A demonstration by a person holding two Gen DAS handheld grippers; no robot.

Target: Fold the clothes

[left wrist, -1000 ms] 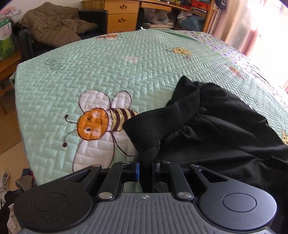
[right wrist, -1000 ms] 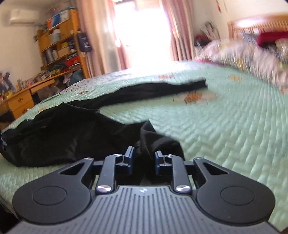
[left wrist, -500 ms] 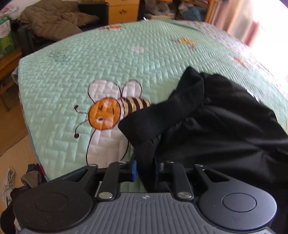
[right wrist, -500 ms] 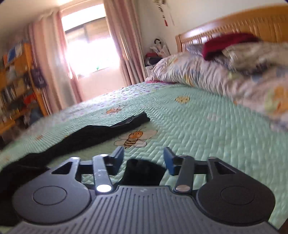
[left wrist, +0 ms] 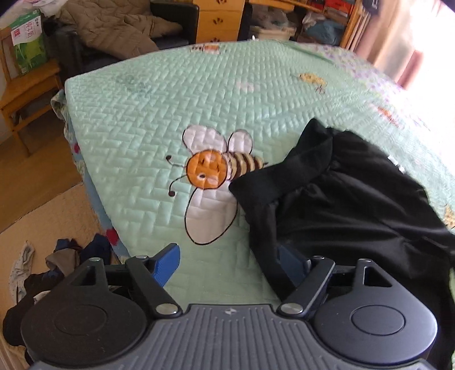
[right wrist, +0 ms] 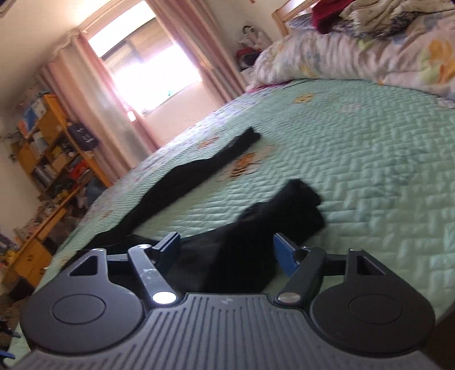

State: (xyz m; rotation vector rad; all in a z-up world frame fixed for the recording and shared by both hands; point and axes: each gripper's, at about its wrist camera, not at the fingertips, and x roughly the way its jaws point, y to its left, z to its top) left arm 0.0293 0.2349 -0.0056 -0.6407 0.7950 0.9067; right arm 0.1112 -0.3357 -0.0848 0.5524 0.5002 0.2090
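Observation:
A black garment (left wrist: pixel 341 205) lies crumpled on the mint-green quilted bedspread (left wrist: pixel 170 119), beside an embroidered bee (left wrist: pixel 210 170). My left gripper (left wrist: pixel 229 264) hovers over the bed's near edge with its jaws opening wide. A hanging fold of the garment brushes the right blue pad (left wrist: pixel 290 264), but no pad presses on it. In the right wrist view the same garment (right wrist: pixel 256 227) lies between the spread fingers of my right gripper (right wrist: pixel 227 250), whose jaws are also opening and free of the cloth. A long black limb of the garment (right wrist: pixel 182 182) stretches away across the bedspread (right wrist: pixel 384 170).
Loose clothes (left wrist: pixel 42 270) lie on the floor by the bed corner. A brown quilted coat (left wrist: pixel 113 31) covers a dark armchair, with a wooden dresser (left wrist: pixel 219 17) behind. A rumpled duvet (right wrist: pixel 369 48) sits at the headboard; a bookshelf (right wrist: pixel 48 148) and curtains (right wrist: pixel 93 94) line the far wall.
Both grippers were shut on folds of the black garment and now stand wide apart; the cloth has dropped onto the bedspread. The left gripper drew back and up, the right one rolled.

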